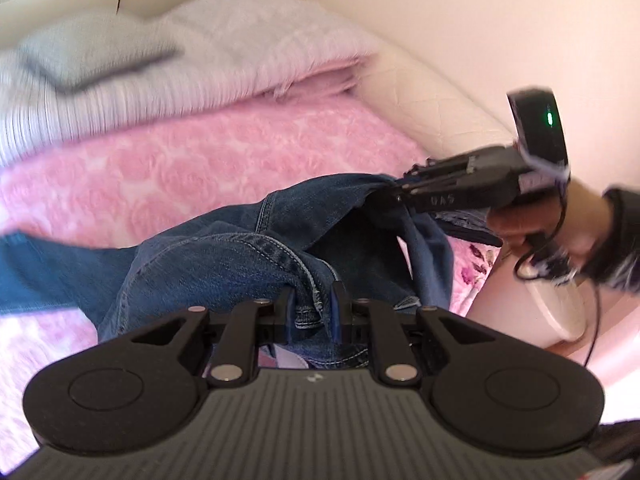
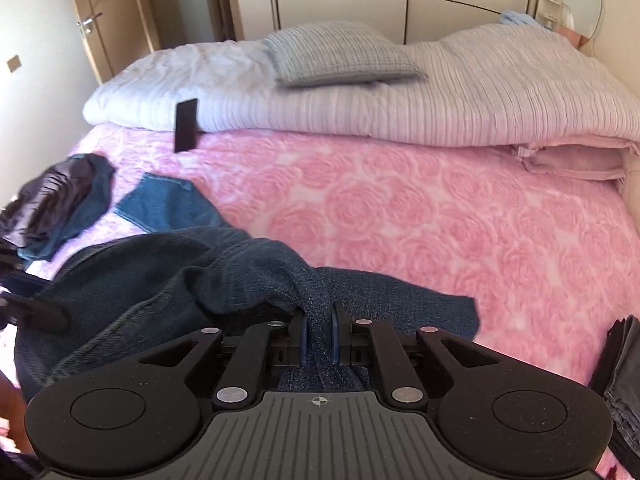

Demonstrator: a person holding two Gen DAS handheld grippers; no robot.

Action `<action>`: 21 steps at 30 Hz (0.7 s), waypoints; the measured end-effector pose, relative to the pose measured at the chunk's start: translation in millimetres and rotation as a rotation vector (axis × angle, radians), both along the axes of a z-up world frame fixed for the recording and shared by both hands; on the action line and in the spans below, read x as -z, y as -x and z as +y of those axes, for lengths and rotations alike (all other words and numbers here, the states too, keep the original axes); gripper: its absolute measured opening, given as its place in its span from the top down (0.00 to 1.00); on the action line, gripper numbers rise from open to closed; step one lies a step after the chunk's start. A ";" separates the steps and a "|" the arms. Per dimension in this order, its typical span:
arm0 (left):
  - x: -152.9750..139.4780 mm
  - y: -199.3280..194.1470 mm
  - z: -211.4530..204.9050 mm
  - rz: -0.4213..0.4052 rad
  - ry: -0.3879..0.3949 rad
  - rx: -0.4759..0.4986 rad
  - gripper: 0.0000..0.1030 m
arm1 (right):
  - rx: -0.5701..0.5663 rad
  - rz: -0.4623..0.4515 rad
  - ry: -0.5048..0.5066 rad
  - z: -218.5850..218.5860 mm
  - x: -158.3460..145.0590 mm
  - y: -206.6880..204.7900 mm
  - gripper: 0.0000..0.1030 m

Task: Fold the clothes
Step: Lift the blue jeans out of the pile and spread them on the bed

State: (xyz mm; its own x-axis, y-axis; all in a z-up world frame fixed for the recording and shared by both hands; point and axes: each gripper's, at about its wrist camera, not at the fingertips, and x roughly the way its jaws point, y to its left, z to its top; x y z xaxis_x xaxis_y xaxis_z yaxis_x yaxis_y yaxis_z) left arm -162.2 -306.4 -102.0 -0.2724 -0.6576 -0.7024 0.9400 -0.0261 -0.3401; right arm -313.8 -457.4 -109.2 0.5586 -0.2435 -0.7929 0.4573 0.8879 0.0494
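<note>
a pair of dark blue jeans [image 1: 240, 256] hangs bunched between two hand-held tongs, just above a pink bedspread [image 2: 400, 208] patterned with roses. the left tongs [image 1: 314, 300] are closed narrow on a thick stitched seam of the denim. the right tongs [image 2: 318, 320] are likewise pinched shut on a fold of the same cloth, and from the left camera they show off to the right [image 1: 394, 196], gripped by a person's hand [image 1: 532, 232] in a dark sleeve. one leg end [image 2: 160, 204] trails flat on the bedspread, further away.

denim like this looks heavy and fairly stiff for cloth; it should sag under its own weight but hold a crease, and it is unlikely to slip from a firm pinch. the seams and waistband seem the best places to hold, being thick and strong.

beyond the jeans, a crumpled dark garment [image 2: 52, 204] lies at the left edge of the bed, and a dark stack of cloth [image 2: 624, 384] sits at the right edge. a pale ribbed blanket [image 2: 460, 92] and a grey pillow [image 2: 340, 56] lie along the far side, with a small black flat object [image 2: 186, 124] leaning against the blanket.
</note>
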 end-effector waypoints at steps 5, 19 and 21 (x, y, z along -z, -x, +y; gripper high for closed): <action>25.7 -25.7 -60.7 0.042 -0.052 0.025 0.83 | 0.166 0.122 0.045 -17.1 47.4 -13.4 0.32; 69.1 -121.5 -58.1 -0.089 -0.082 -0.057 0.52 | -0.125 0.208 0.080 119.8 99.1 -7.9 0.15; 91.0 -131.9 -34.9 -0.092 -0.152 -0.091 0.52 | -0.202 0.248 0.135 135.5 128.5 -35.1 0.15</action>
State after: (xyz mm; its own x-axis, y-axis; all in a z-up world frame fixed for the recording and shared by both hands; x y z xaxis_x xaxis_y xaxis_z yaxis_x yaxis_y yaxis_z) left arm -30.4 -341.3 -193.0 -0.1467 -0.5612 -0.8146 0.9635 0.1052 -0.2461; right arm -278.7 -321.9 -237.6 0.4002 -0.2597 -0.8789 0.2551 0.9527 -0.1653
